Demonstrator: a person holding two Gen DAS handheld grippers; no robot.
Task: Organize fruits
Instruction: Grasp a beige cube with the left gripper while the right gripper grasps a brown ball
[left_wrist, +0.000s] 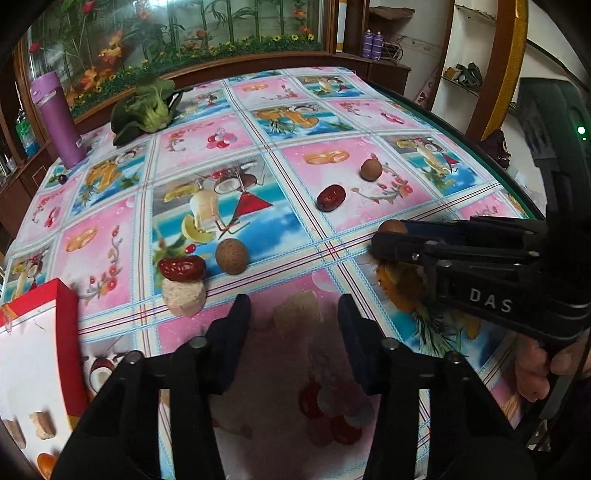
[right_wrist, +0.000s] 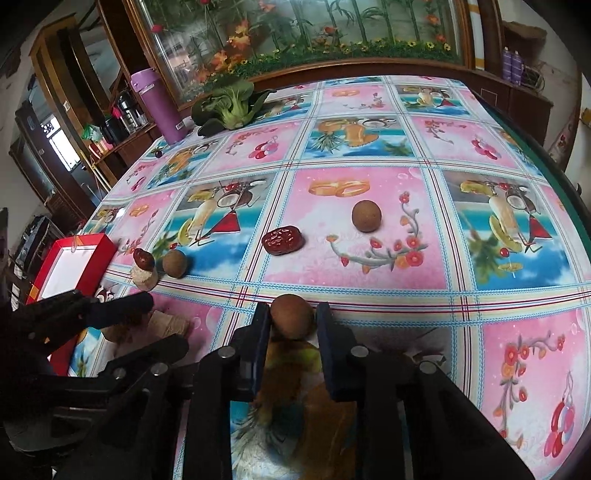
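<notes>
Here, patterned tablecloth (right_wrist: 369, 258) fronts floral cabinet (right_wrist: 295, 33).

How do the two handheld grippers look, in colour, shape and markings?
Both are black with linkage arms joined by silver pins. The left gripper has dark blue flat fingers. The right gripper has the same blue fingers; its body carries white letters "DAS" and a green light.

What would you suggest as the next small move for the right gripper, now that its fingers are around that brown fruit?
Probably lift it slightly. The right gripper has its fingers closed against the brown round fruit, which still sits low over the tablecloth. A short rise would clear the cloth before carrying it toward the red box; the left gripper is open and holds nothing.
</notes>
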